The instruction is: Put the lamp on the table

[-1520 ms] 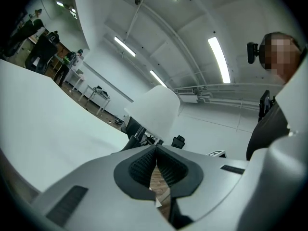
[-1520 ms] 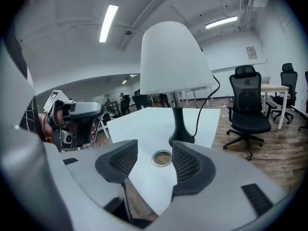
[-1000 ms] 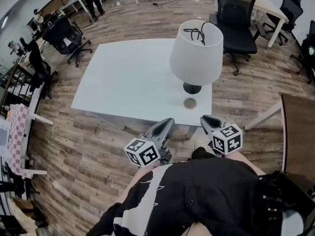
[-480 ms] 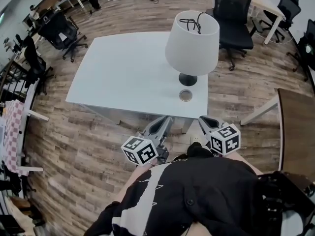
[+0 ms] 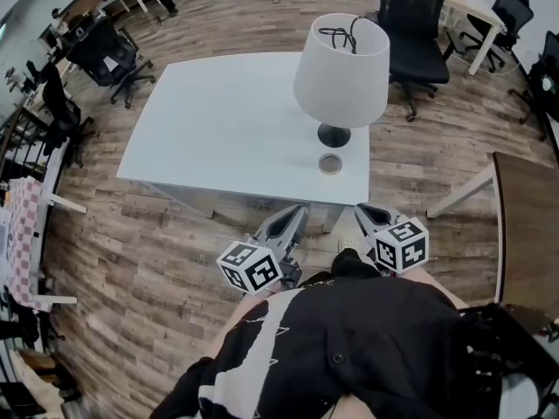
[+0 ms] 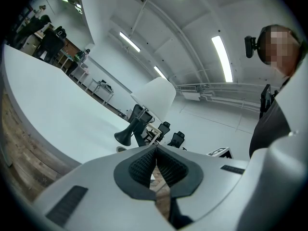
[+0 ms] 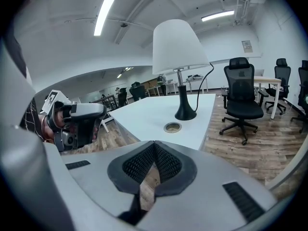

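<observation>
A lamp with a white shade (image 5: pixel 341 70) and black base (image 5: pixel 334 135) stands upright on the white table (image 5: pixel 218 129), near its right front corner. Its cord lies coiled in the top of the shade. The right gripper view shows the lamp (image 7: pixel 180 47) ahead, and the left gripper view shows the lamp (image 6: pixel 153 97) at mid-distance. Both grippers hang close to my body, off the table's near edge. My left gripper (image 5: pixel 297 216) is shut and empty. My right gripper (image 5: pixel 362 210) is shut and empty too.
A round cable grommet (image 5: pixel 329 164) sits in the table just in front of the lamp. Black office chairs (image 5: pixel 417 24) stand behind the table and at the left (image 5: pixel 109 52). A brown table (image 5: pixel 529 225) is at the right. The floor is wood plank.
The head view has shifted slightly, so the table and lamp sit a little higher in frame. Both grippers stay low near my body, away from the lamp.
</observation>
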The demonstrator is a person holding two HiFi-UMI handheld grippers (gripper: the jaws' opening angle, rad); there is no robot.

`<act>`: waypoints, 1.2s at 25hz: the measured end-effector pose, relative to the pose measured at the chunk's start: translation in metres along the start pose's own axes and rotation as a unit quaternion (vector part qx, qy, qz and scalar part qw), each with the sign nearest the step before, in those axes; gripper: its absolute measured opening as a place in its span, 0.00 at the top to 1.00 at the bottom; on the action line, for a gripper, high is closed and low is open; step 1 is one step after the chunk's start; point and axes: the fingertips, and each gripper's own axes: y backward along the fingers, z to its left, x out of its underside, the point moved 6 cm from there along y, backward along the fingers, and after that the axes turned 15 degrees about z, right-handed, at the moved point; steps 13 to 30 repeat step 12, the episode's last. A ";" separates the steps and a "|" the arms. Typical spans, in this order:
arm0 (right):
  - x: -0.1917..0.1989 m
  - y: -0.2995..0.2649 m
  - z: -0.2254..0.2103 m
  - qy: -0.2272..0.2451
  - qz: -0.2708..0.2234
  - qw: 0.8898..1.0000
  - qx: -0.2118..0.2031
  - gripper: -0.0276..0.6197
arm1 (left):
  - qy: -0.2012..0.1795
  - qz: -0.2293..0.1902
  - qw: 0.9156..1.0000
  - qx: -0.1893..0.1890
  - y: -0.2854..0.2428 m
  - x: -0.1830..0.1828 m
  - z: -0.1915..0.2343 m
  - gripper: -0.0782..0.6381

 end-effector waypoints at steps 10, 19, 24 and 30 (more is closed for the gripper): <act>0.003 0.002 -0.001 0.002 0.004 1.000 0.006 0.93 | -0.005 0.003 1.000 0.010 -0.005 0.000 -0.002 0.87; 0.003 0.002 0.000 0.003 0.004 1.000 0.006 0.93 | -0.006 0.004 1.000 0.011 -0.004 0.001 -0.002 0.87; 0.003 0.002 0.000 0.003 0.004 1.000 0.006 0.93 | -0.006 0.004 1.000 0.011 -0.004 0.001 -0.002 0.87; 0.003 0.002 0.000 0.003 0.004 1.000 0.006 0.93 | -0.006 0.004 1.000 0.011 -0.004 0.001 -0.002 0.87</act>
